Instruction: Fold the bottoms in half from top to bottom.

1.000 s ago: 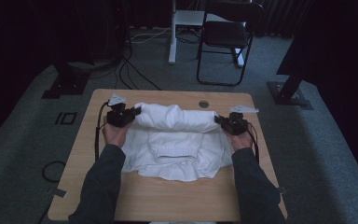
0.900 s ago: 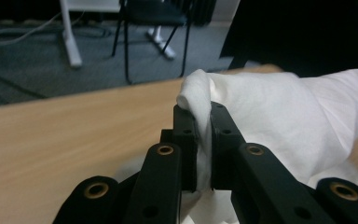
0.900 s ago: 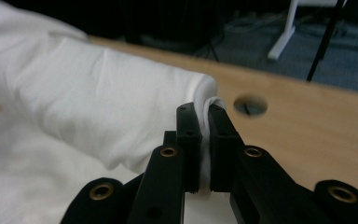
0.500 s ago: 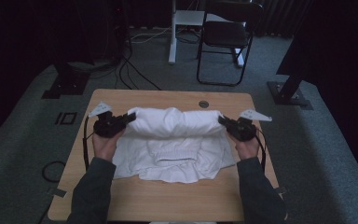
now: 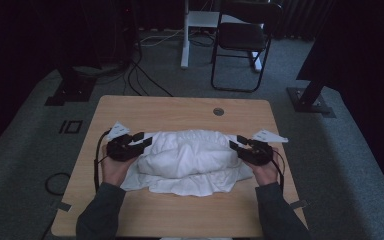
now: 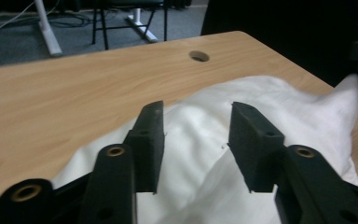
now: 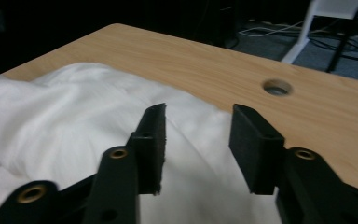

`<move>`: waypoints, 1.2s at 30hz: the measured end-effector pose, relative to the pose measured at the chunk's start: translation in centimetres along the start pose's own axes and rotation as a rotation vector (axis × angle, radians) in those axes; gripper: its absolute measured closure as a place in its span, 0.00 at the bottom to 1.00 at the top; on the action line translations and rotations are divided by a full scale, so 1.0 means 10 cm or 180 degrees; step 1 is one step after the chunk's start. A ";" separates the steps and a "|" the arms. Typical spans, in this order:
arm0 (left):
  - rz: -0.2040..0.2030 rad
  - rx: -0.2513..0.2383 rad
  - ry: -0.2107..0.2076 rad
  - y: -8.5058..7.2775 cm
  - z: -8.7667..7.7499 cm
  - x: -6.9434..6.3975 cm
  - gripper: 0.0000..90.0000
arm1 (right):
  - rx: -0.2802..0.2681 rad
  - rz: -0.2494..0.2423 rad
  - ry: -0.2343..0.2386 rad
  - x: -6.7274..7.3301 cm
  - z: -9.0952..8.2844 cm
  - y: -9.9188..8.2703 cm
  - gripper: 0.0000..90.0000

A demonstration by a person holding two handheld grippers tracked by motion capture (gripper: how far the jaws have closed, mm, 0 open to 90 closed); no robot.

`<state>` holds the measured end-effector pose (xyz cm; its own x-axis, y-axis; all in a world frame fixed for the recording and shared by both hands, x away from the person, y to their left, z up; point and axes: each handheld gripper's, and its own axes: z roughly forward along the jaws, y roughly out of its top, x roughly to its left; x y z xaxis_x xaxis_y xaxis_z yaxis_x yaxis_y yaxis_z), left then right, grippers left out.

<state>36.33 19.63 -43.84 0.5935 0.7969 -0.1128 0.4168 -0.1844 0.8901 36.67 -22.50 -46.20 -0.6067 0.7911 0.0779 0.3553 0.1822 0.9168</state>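
Your left gripper [image 5: 139, 140] sits at the left end of the white cloth [image 5: 190, 160], right gripper [image 5: 238, 147] at the right end. Both have just been opening: jaws now apart, released, pads not pressing anything. In the left gripper view [image 6: 196, 140] the cloth [image 6: 270, 107] lies under and past the jaws, w/ a gap between the pads. Same in the right gripper view [image 7: 196, 142]: cloth [image 7: 65, 116] below, not pinched. Cloth is bunched in a folded heap mid-table [image 5: 180, 107], its lower layer spread toward you. Table hole [image 5: 218, 111] lies beyond the cloth, apart from it.
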 end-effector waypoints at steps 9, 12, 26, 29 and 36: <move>0.0036 0.0619 -0.0235 -0.42 0.61 -0.36 0.77 | 0.0574 -0.0209 0.0086 0.41 0.70 -0.18 0.68; 0.0116 0.0792 -0.0213 -0.66 0.65 -0.41 0.77 | 0.0742 -0.0268 0.0088 0.47 0.74 -0.41 0.69; -0.0019 0.0736 0.0131 -1.11 0.31 -0.26 0.78 | 0.0747 0.0022 -0.0113 0.25 0.35 -0.82 0.75; -0.0105 0.0657 0.0235 -1.12 0.26 -0.20 0.76 | 0.0812 -0.0007 -0.0270 0.23 0.30 -0.85 0.77; -0.0453 0.0546 0.0810 -1.11 0.13 0.10 0.51 | 0.0888 0.0041 -0.0207 0.23 0.35 -0.93 0.77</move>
<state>33.21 21.69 -54.38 0.3391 0.9357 -0.0973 0.6058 -0.1380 0.7836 34.46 -20.36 -55.92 -0.5572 0.8286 0.0552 0.5500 0.3184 0.7721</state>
